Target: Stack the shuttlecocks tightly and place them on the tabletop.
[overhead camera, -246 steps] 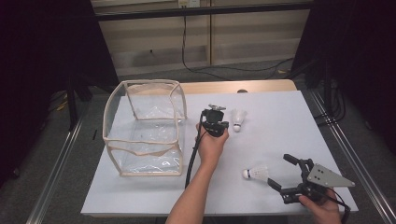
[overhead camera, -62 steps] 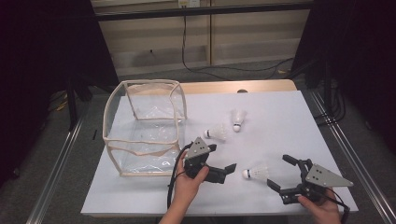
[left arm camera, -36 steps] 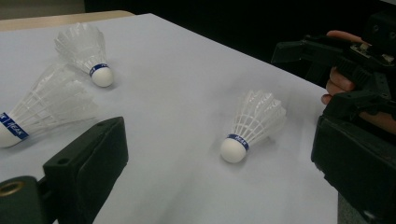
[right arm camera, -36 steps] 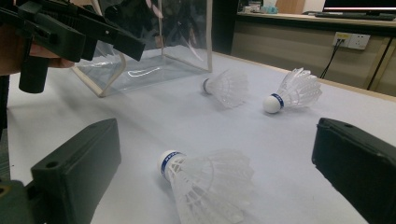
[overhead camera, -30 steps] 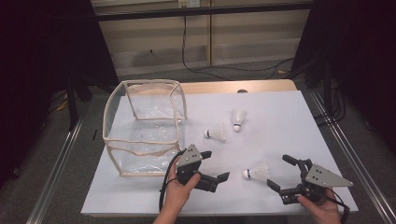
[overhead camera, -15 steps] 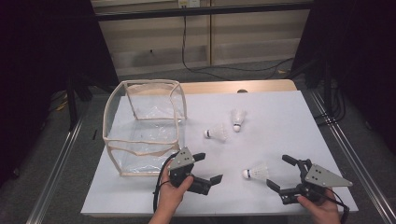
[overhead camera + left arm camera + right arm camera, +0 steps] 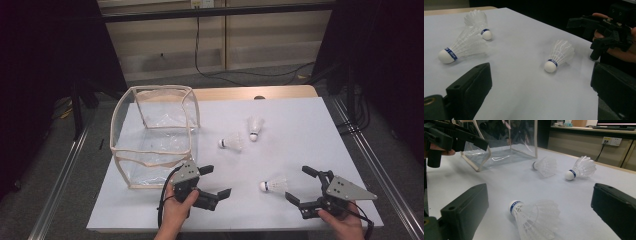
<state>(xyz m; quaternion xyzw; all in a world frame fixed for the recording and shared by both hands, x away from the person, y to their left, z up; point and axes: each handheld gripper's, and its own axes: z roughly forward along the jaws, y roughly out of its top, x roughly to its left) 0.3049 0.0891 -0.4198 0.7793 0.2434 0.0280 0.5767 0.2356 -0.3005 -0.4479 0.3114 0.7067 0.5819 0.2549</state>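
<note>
Three feathered shuttlecocks with rounded white cork tips lie on the matte white table (image 7: 310, 130). The nearest shuttlecock (image 7: 272, 184) lies on its side close to the front edge, towards the right corner, just ahead of the right gripper (image 7: 306, 187), whose blocky black jaws stand wide apart and empty. The left gripper (image 7: 216, 181), also spread open with nothing between its jaws, hovers near the front edge beside the clear, soft-walled plastic box (image 7: 155, 135) with tan piping. Two more shuttlecocks (image 7: 231, 143) (image 7: 255, 127) rest around the table's middle.
</note>
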